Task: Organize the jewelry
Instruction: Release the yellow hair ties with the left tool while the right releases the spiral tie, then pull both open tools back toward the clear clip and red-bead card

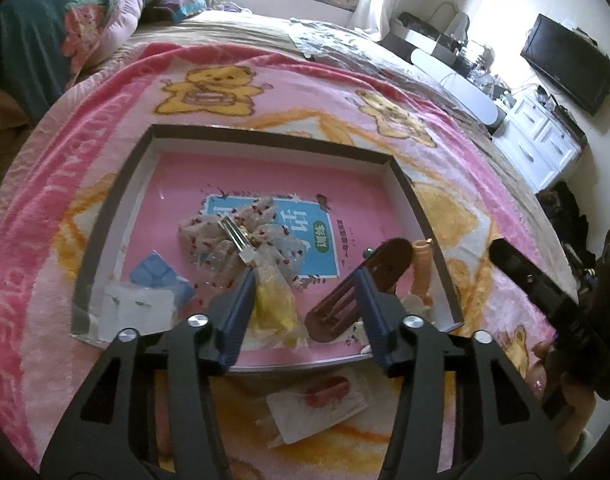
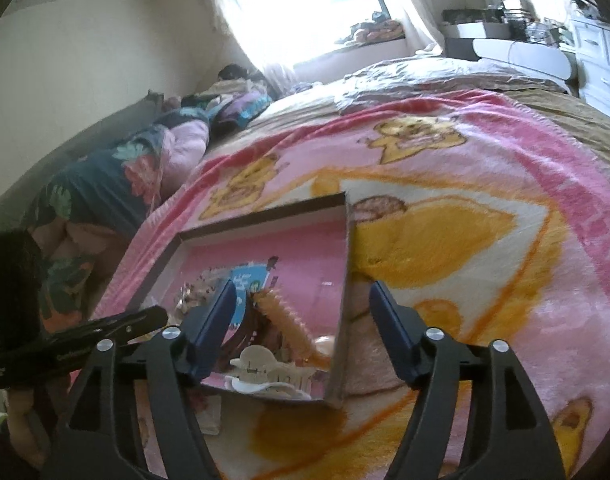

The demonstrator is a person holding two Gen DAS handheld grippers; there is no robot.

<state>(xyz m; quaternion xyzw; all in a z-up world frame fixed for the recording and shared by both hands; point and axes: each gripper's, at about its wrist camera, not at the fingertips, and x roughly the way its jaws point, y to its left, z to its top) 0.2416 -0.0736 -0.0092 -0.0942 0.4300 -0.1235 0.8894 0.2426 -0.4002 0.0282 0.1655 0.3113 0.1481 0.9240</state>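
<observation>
Pink blanket [image 1: 105, 160], shallow box [image 1: 117, 184] — hair clips [image 1: 357, 280], bags — both hand-held grippers [image 1: 305, 292] [image 2: 305, 320] spread

One box [image 1: 117, 184], three hair clips: brown [image 1: 357, 284], orange [image 1: 421, 272], white [image 2: 265, 368].

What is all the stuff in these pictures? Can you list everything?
Box: one, shallow, pink inside, on the blanket.
Blanket: one, pink with yellow bears, on the bed.
Brown clip: one, in the box.
Orange clip: one, by the box's right wall.
White clip: one, box's near corner.
Dotted bag: one, clear, mid-box.
TV: one, black, far right.
Left gripper: open, over the box.
Right gripper: open, straddling the box's wall.
</observation>
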